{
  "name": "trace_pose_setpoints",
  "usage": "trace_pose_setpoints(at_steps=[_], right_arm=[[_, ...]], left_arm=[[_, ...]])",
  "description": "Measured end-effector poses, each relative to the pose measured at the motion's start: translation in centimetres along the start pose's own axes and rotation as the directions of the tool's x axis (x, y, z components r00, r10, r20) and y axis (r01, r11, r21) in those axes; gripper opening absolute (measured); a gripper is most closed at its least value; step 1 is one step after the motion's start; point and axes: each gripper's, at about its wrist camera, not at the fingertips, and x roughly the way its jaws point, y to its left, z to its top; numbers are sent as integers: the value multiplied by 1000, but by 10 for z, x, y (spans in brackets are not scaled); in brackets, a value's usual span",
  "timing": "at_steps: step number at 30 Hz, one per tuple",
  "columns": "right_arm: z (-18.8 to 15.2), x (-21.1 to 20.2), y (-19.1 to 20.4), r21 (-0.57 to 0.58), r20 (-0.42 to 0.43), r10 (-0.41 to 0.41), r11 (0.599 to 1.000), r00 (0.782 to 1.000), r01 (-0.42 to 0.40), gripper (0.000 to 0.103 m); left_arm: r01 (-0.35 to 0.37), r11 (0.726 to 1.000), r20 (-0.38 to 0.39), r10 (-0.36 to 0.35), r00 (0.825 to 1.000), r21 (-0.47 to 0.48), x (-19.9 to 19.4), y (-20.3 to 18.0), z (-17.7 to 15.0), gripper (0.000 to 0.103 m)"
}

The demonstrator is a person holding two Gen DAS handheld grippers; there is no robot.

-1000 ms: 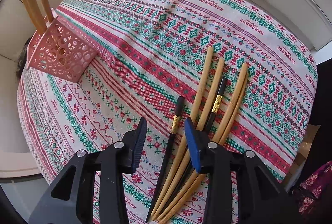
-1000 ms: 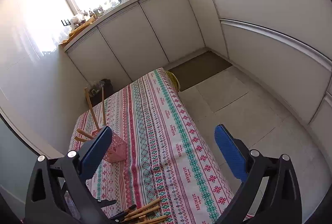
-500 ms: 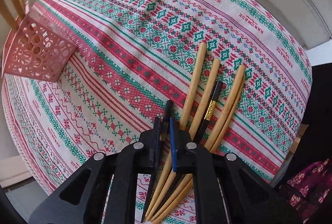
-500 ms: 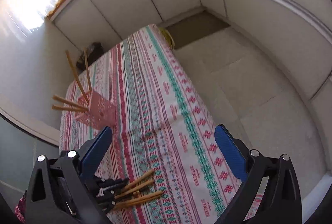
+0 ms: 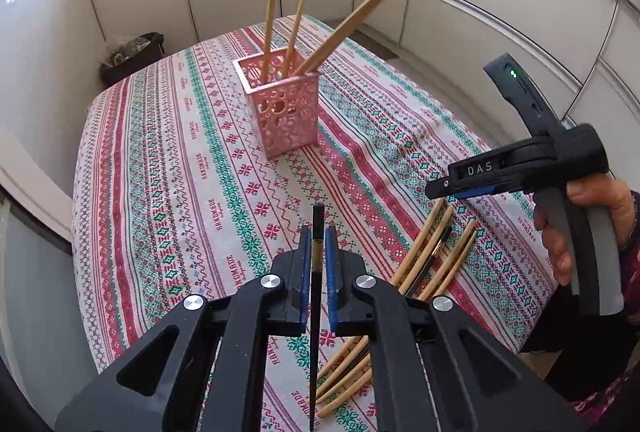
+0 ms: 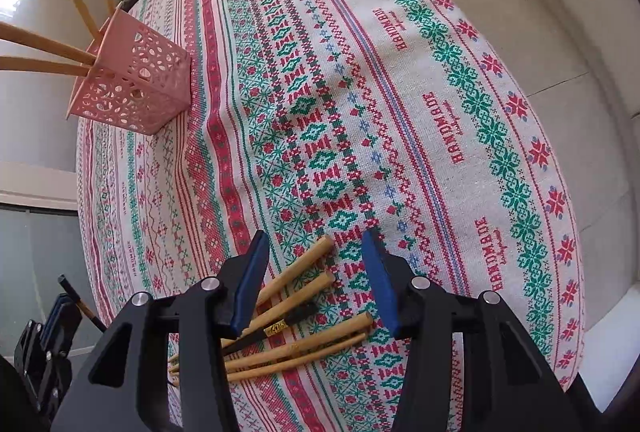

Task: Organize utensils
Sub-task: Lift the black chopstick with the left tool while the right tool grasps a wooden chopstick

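Note:
My left gripper (image 5: 316, 232) is shut on a black chopstick (image 5: 318, 213) with a gold band and holds it above the cloth. It points toward the pink perforated holder (image 5: 286, 111), which has several wooden chopsticks (image 5: 272, 11) standing in it. A pile of wooden chopsticks (image 6: 304, 296) and a second black chopstick (image 6: 288, 318) lie on the patterned tablecloth (image 6: 360, 91). My right gripper (image 6: 316, 238) hangs low over the tips of that pile, its jaws closing. The pads touch nothing. In the left wrist view the right gripper (image 5: 452, 189) sits just above the pile (image 5: 432, 256).
The holder (image 6: 136, 87) stands at the far left of the table in the right wrist view. A hand (image 5: 592, 216) grips the right tool's handle. White cabinets (image 5: 480, 11) surround the table, a dark bin (image 5: 132, 55) stands behind it, and the cloth's edge drops to a tiled floor (image 6: 580, 31).
My left gripper closed on the black chopstick, lifted it off the cloth and swung round to face the holder. My right gripper dropped onto the pile and its jaws narrowed.

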Motion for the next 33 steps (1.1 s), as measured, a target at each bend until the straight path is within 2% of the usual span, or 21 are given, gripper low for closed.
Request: trace_pose_setpoints(at_steps=[3,5,6,9,12,14,15,16,18,19,23,25,27,28,29,31,33], right_arm=[[-1,-1,-6,46,-19,47,998,999,-47,48],[1,1,-4,43,-29,40,998,999,-39,46],[0,5,-4,45,-54,41,998,998,-39,39],[-1,10,19,-27,-20,-14,1000,1000,14,37],[-3,18,45,-105,15,-61,992,998,62,35],[-3,21,59,-139,33,-52,989,998,56,33],[-3,25,64,-152,26,-48,987,998,52,36],[-3,25,68,-157,30,-45,986,999,49,41],[-2,25,65,-114,17,-11,993,1000,13,47],[-2,25,63,-86,9,10,996,1000,-9,47],[2,27,54,-1,-38,95,996,995,-95,47],[3,27,50,0,-57,113,994,992,-113,47],[3,26,49,-3,-75,113,994,991,-114,47],[4,26,50,-6,-81,112,994,990,-113,49],[4,26,54,-10,-83,110,994,990,-111,50],[5,29,62,-17,-84,102,994,991,-104,56],[-1,34,71,-52,-70,60,997,996,-64,57]], left_arm=[[-1,999,36,3,999,-34,-7,2,-1,3],[6,999,58,-3,998,-49,-14,8,2,3],[14,998,65,-11,998,-56,-15,11,-2,3],[26,998,58,-22,998,-63,-15,13,-3,3],[37,997,-14,-38,999,-75,0,17,-5,5],[39,995,-81,-46,996,-88,22,18,-7,10],[41,995,-121,-52,991,-94,34,18,-7,19],[32,995,-148,-46,988,-97,45,18,-7,21],[28,994,-191,-48,980,-106,64,16,-4,22],[45,993,-207,-67,976,-110,72,14,-2,27],[53,995,-242,-71,968,-80,90,0,4,44],[31,998,-274,-43,961,-49,100,-6,3,47],[19,1000,-334,-25,942,-19,114,-12,-1,47],[-7,1000,-357,10,934,9,122,-14,-5,51],[-19,999,-337,30,941,34,121,-17,-4,51],[12,1000,-323,-9,946,6,119,-18,-2,15],[8,1000,-297,-15,955,-24,118,-14,-3,8]])
